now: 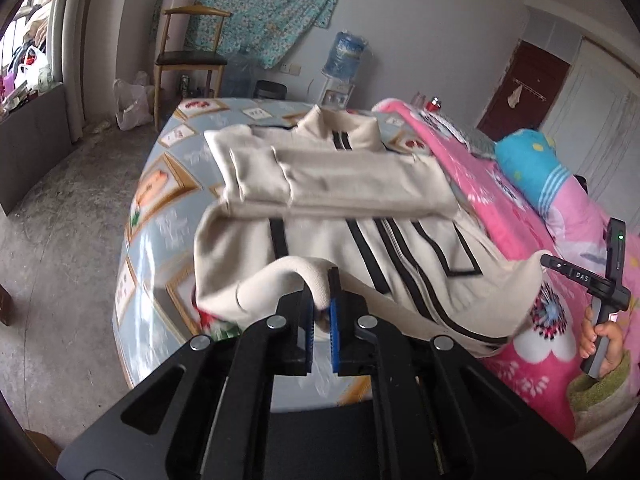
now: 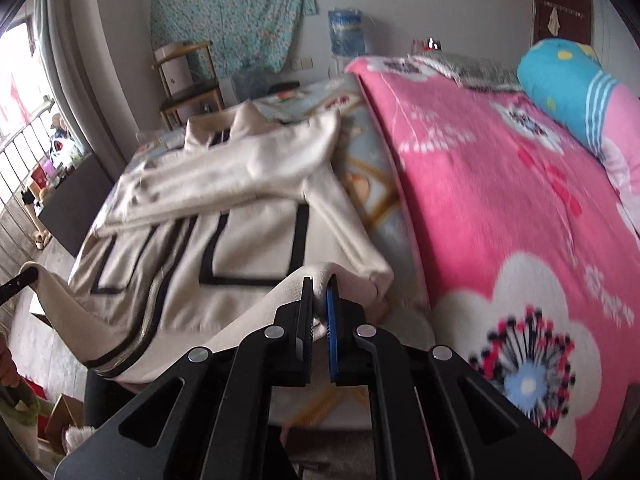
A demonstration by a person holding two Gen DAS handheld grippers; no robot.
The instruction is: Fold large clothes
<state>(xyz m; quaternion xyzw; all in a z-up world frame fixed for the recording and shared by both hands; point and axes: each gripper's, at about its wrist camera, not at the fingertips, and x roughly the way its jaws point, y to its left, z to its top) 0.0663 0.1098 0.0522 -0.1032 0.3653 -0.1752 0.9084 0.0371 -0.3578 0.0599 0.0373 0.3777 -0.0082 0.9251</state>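
A: Where's the cream jacket (image 1: 340, 184)?

B: Spread on the bed (image 1: 168, 184), collar at the far end, both sleeves already crossed over the chest. The hem is raised off the bed.

A: Grippers?

B: Left gripper (image 1: 321, 300) is nearly closed, pinching the hem's left corner; right gripper (image 2: 319, 300) likewise clamps the right corner (some motion blur). I'd guess the hem is held at both corners to keep it straight for folding toward the collar.

A: Surroundings?

B: Pink blanket (image 2: 500, 200) just beside.

Jacket (image 1: 320, 208) on bed (image 1: 160, 184); blanket (image 1: 480, 184) right of it; chair (image 1: 188, 56) behind.
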